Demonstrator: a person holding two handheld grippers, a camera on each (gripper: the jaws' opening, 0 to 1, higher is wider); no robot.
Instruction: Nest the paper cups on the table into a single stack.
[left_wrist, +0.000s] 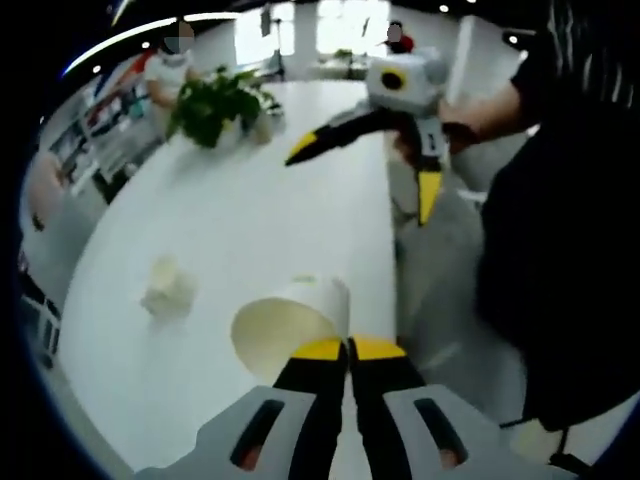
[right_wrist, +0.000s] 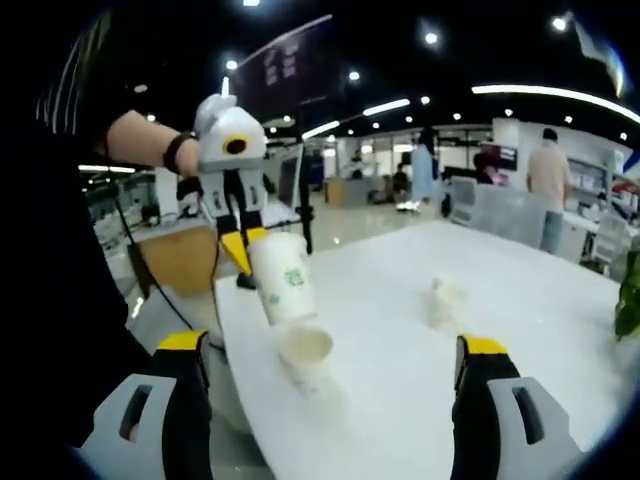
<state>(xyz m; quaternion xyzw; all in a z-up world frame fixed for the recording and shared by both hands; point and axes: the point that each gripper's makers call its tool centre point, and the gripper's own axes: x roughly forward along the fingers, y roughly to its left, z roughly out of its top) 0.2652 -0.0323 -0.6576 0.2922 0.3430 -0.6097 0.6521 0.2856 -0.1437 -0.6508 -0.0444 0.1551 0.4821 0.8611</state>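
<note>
Left gripper (right_wrist: 243, 250) pinches cup (right_wrist: 282, 277) by its rim, tilted | just above standing cup (right_wrist: 306, 355) | right gripper (right_wrist: 330, 375) jaws wide, holding nothing, farther off

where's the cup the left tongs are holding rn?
In the right gripper view, the held paper cup hangs tilted from the left tongs, just above a second cup standing near the white table's edge.

Open-plan office — desks (right_wrist: 185, 230), ceiling lights (right_wrist: 385, 106)
</note>
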